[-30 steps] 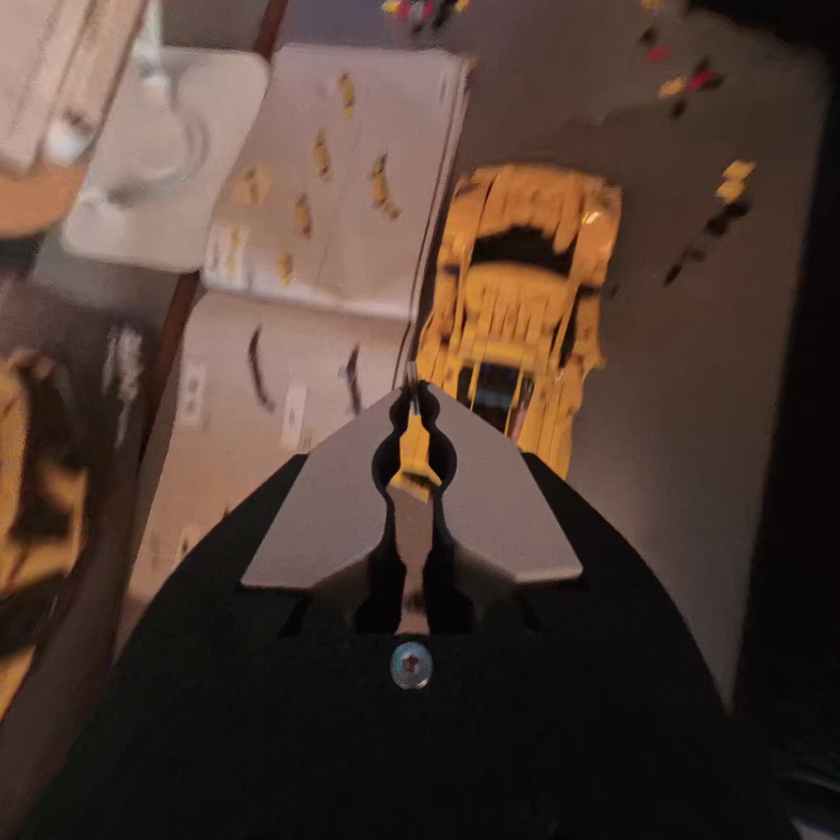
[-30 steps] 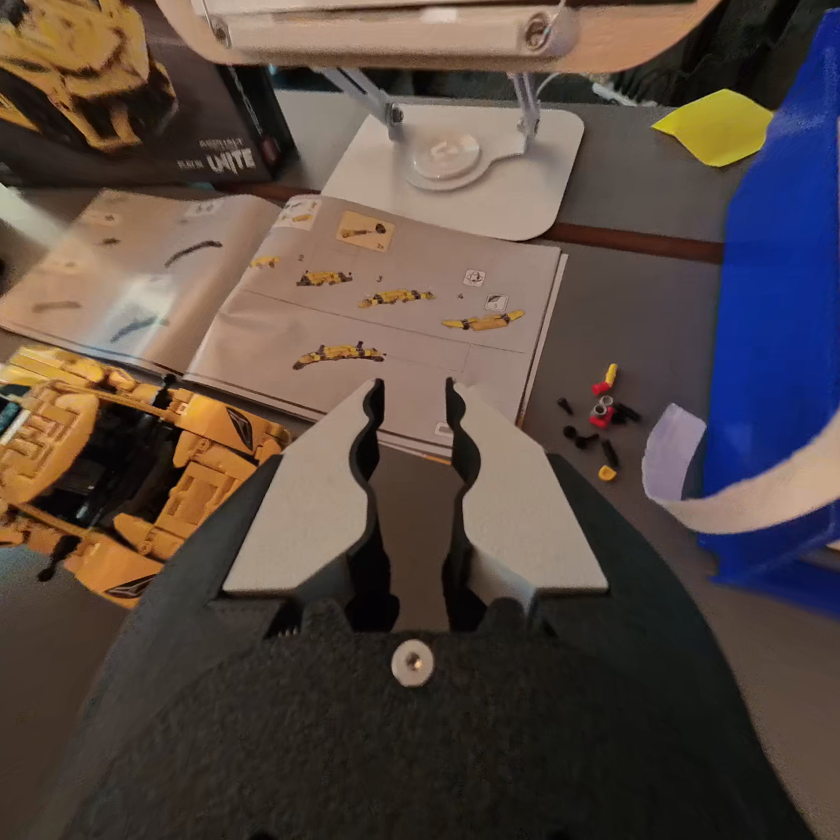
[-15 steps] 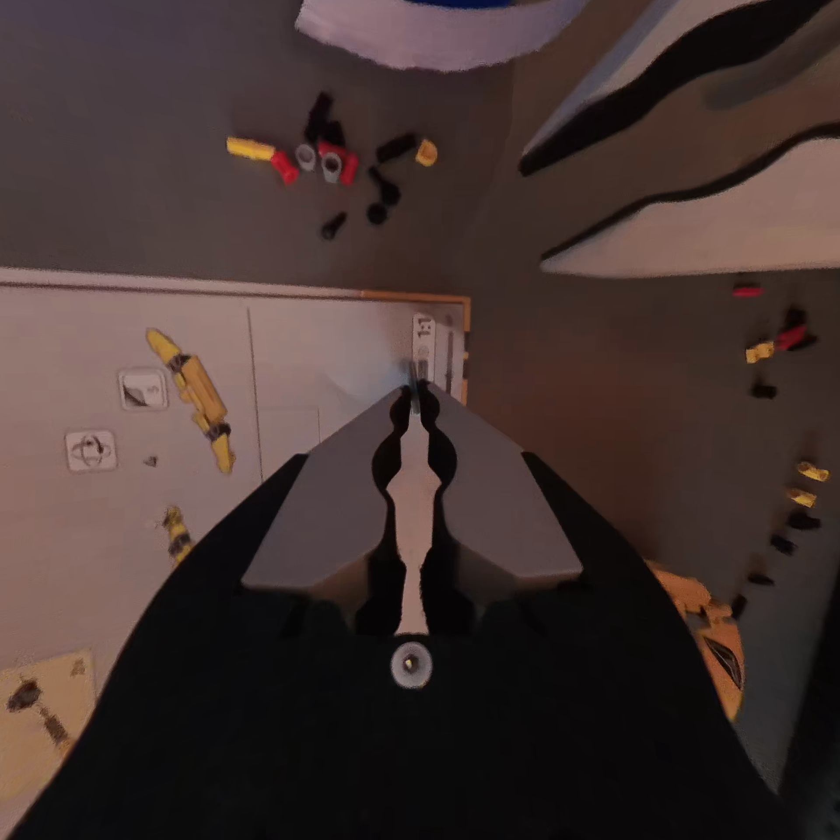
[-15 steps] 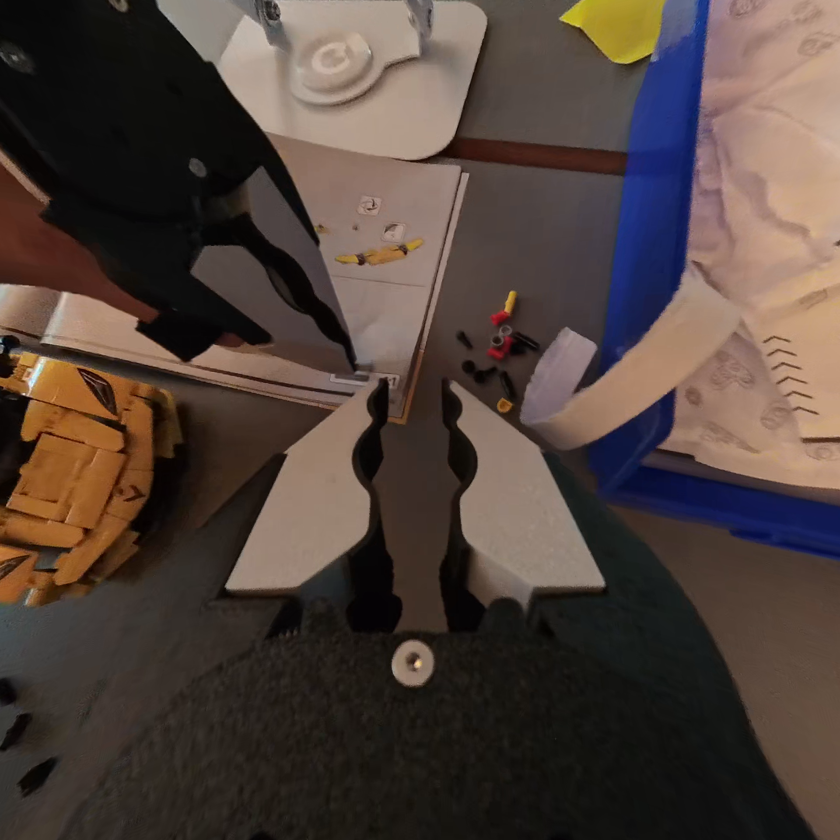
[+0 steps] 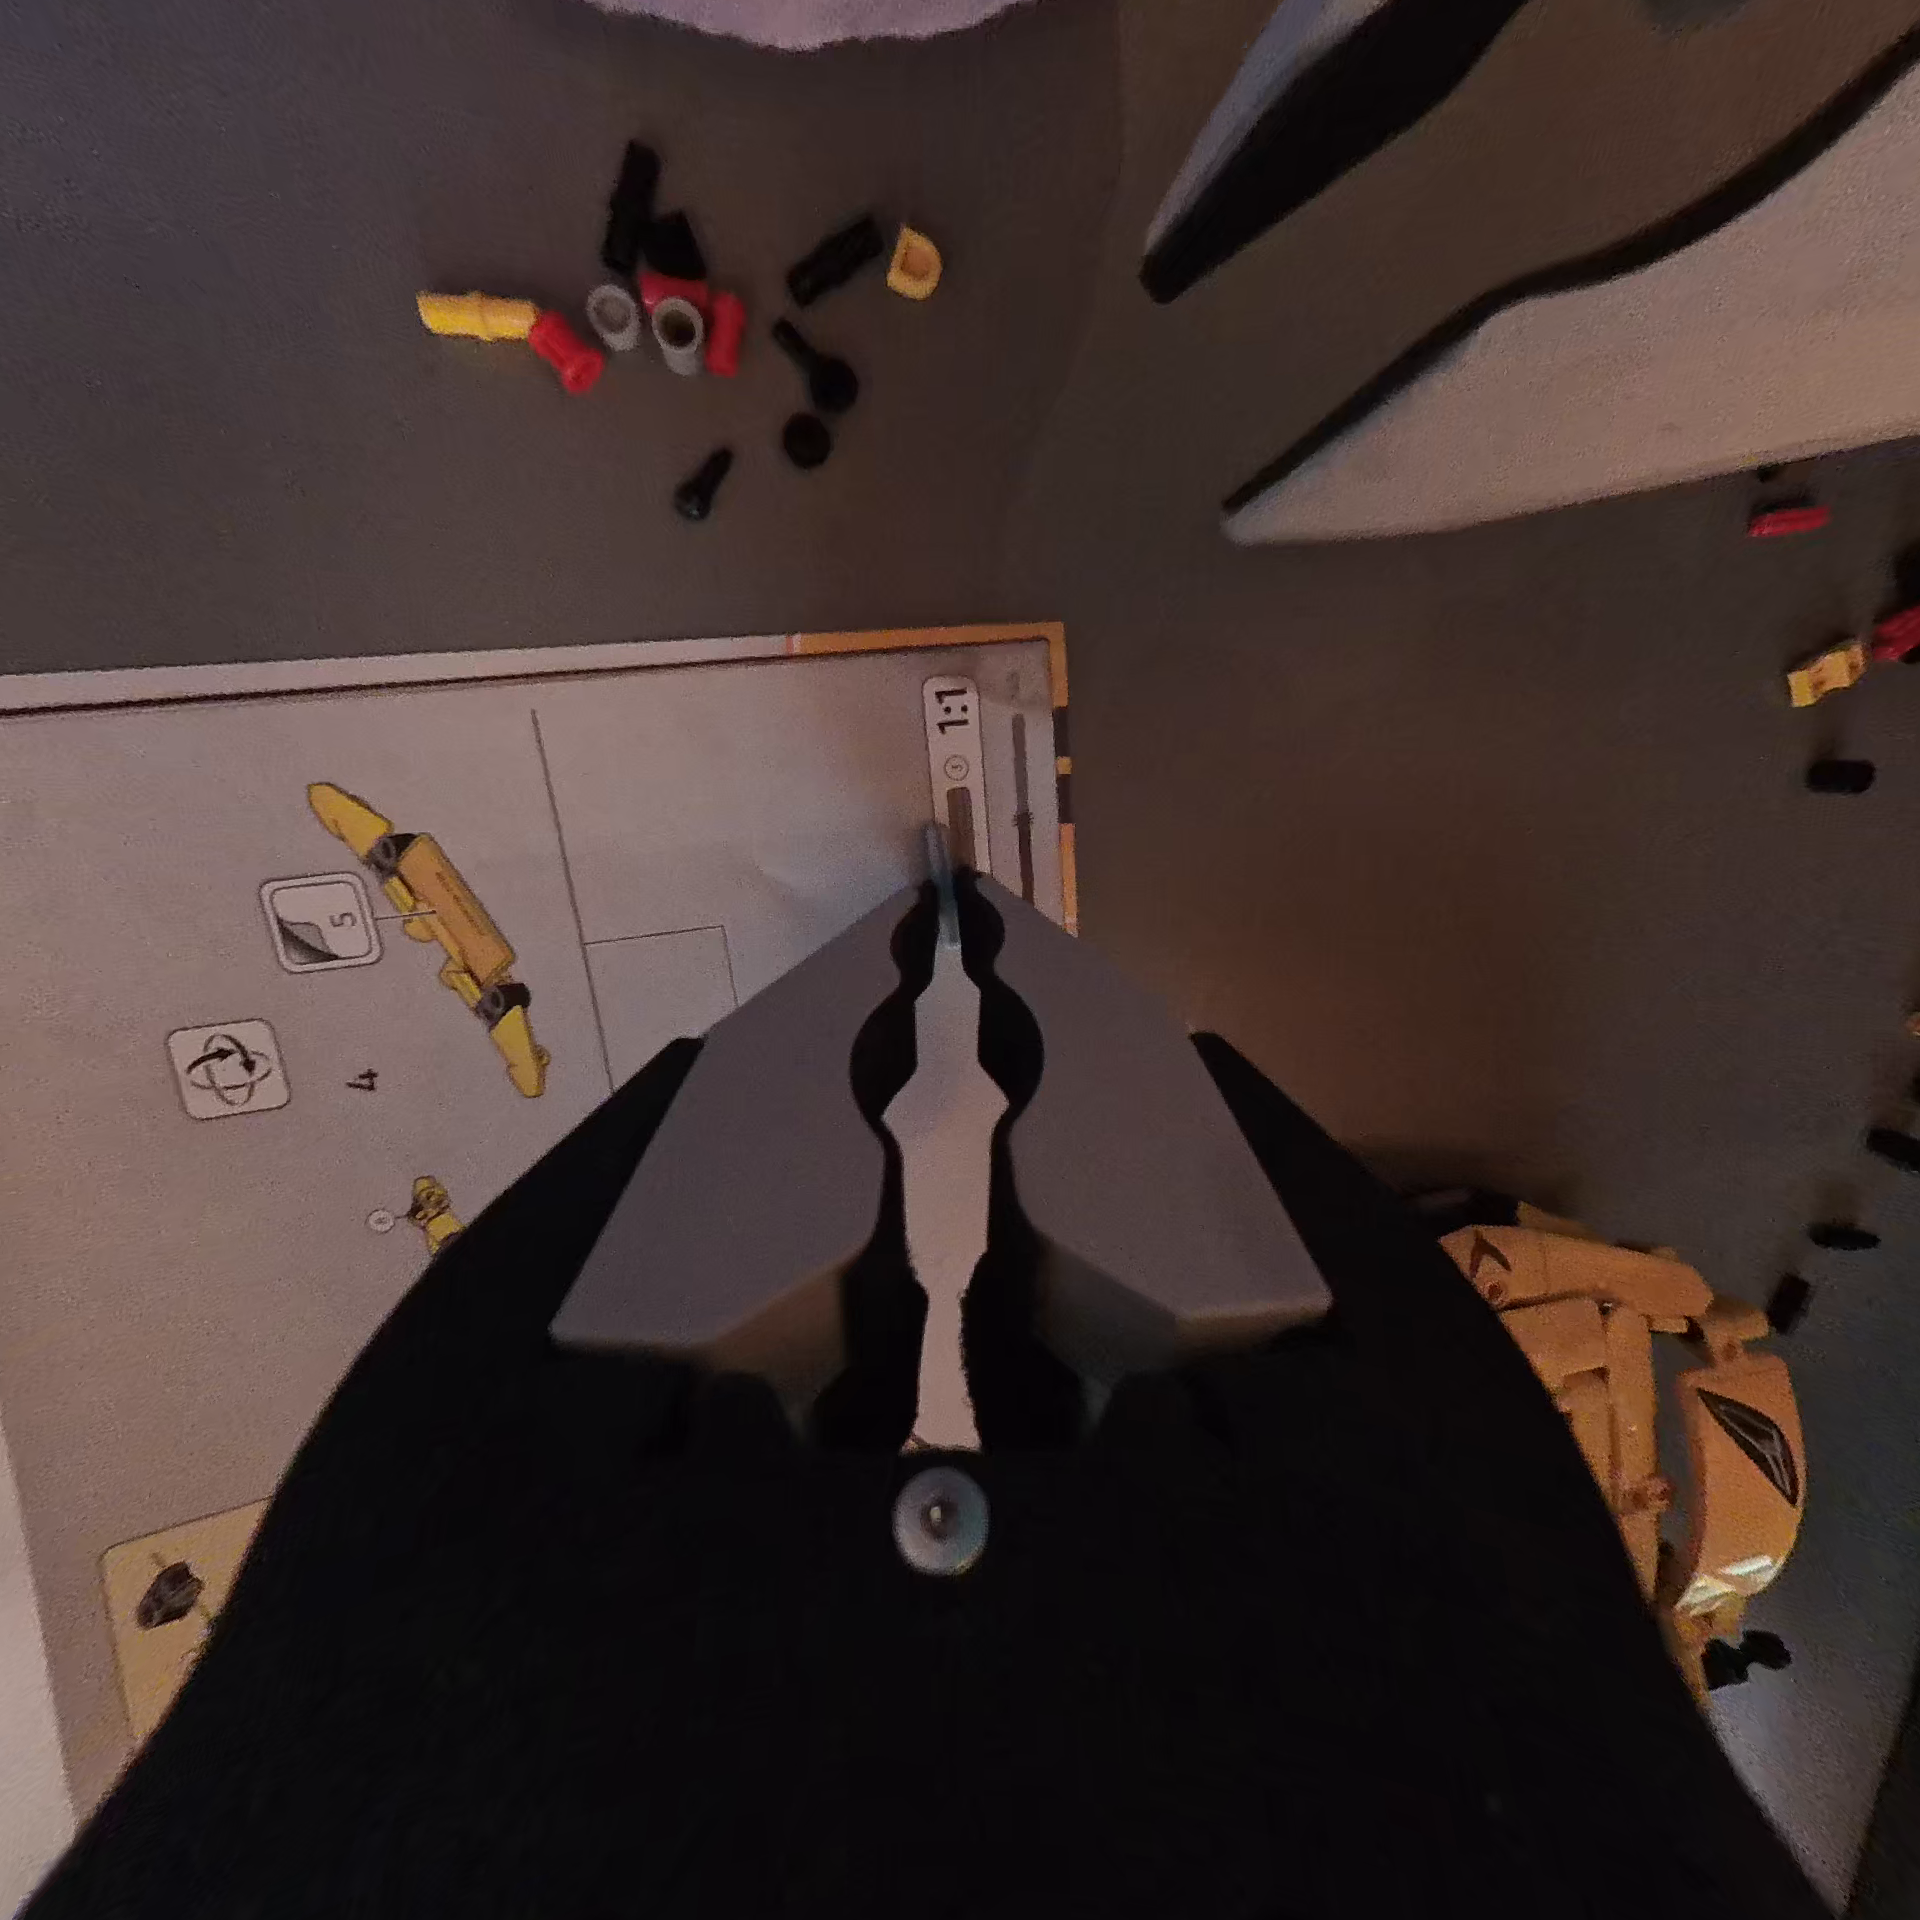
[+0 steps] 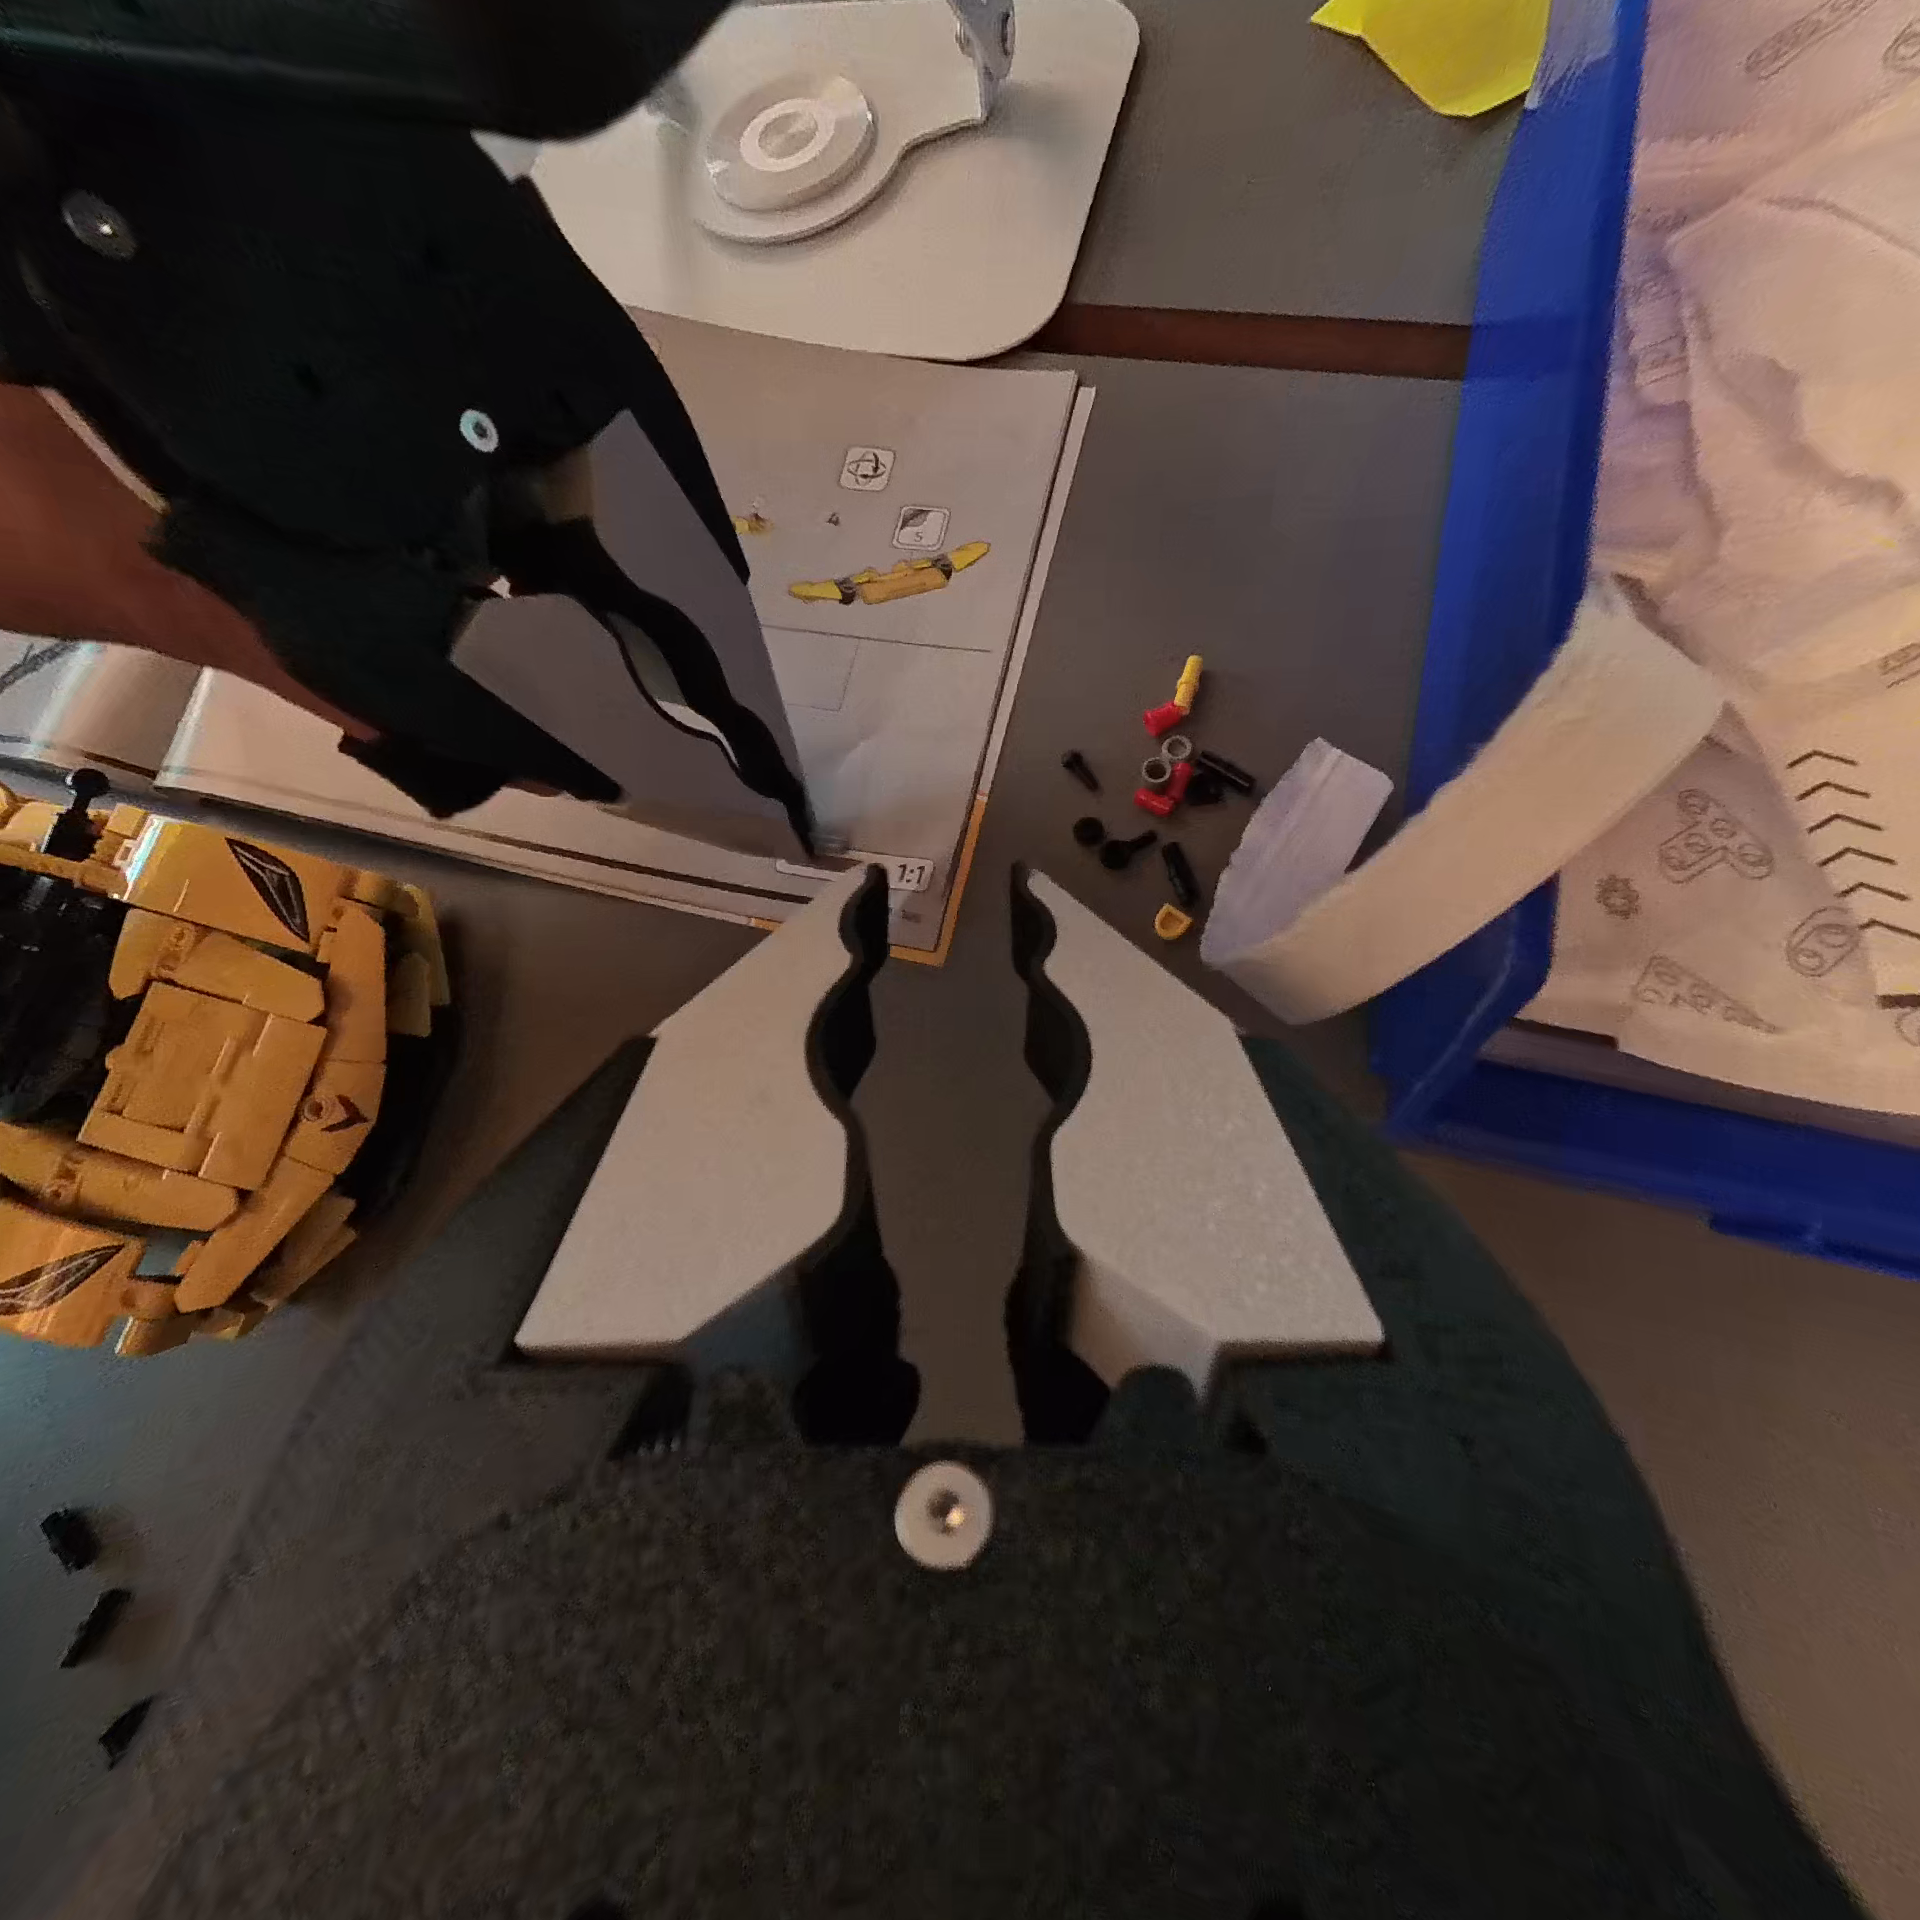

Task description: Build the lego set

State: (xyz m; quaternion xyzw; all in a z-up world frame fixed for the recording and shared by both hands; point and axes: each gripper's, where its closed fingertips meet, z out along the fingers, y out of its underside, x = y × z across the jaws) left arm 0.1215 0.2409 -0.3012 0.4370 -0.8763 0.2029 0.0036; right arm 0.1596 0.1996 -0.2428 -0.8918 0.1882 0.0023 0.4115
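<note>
Grey tabletop (image 6: 1247, 582) filled both wrist views, dimly lit. To the right of the right gripper (image 6: 945, 883) sat a blue bin (image 6: 1496, 623) holding crumpled printed paper bags, with a pale paper strip (image 6: 1455, 862) hanging over its edge. Ahead of that gripper and to its left lay the open instruction booklet (image 6: 935, 644), with a white stand base (image 6: 894, 208) beyond it. Left of the right gripper rested the yellow lego car (image 6: 208, 1081), partly out of frame; in the left wrist view the car (image 5: 1631, 1403) sat to the lower right of the left gripper (image 5: 948, 883).

The left gripper was closed nearly tip to tip, pinching a thin grey rod (image 5: 940, 883) that stuck out past its tips, right over the booklet's (image 5: 416, 935) near corner. The right gripper's fingers stood apart with a clear gap and held nothing, hovering just beside that same corner.

Ahead and to the right of the right gripper lay a cluster of small loose pieces (image 6: 1174, 779), red, yellow, grey and black. In the left wrist view the same cluster (image 5: 686, 312) lay beyond the booklet's edge, ahead of the left gripper. A few black pins (image 6: 94, 1621) lay at the lower left of the right gripper.
</note>
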